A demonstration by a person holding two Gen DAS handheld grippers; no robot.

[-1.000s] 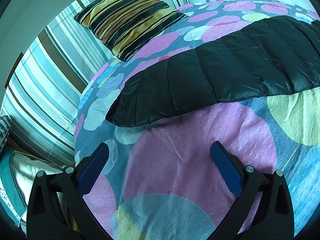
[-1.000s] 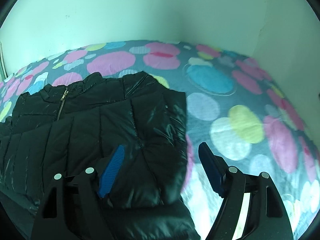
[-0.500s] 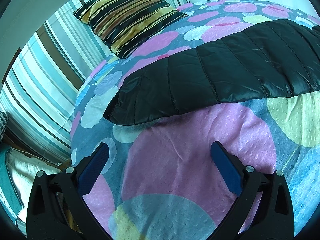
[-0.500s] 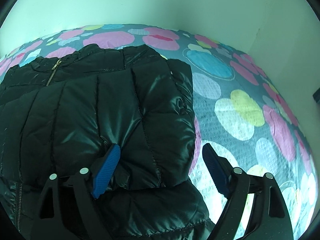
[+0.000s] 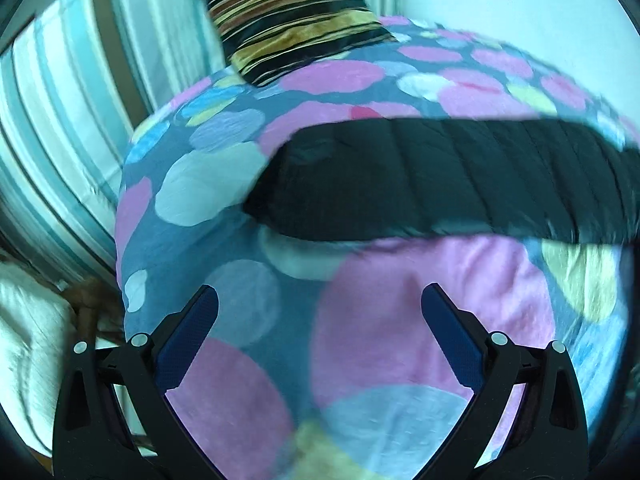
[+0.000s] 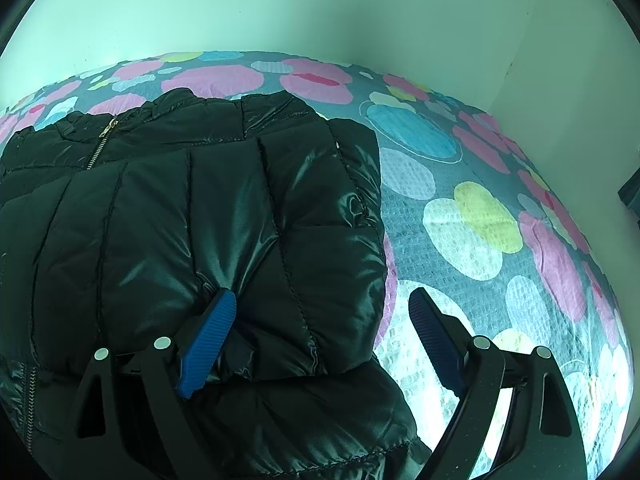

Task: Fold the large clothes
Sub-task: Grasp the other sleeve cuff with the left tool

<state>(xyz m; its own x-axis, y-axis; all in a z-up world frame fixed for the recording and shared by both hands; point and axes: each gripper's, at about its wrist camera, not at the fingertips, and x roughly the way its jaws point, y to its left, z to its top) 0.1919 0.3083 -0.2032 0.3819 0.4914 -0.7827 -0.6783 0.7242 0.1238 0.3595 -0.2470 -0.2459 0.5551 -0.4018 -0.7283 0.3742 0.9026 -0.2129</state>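
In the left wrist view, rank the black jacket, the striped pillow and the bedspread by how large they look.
1. Bedspread, filling most of the frame, though nearness to the camera inflates it.
2. Black jacket, a wide band across the middle.
3. Striped pillow, smallest, but farthest away and cut off at the top.

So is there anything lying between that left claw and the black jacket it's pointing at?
Nothing visible. Only bare spotted bedspread lies between the open left gripper and the black jacket. The striped pillow sits beyond the jacket.

Jacket point(image 6: 192, 216) lies on bedspread point(image 6: 472, 216), pillow point(image 5: 288, 16) behind it.
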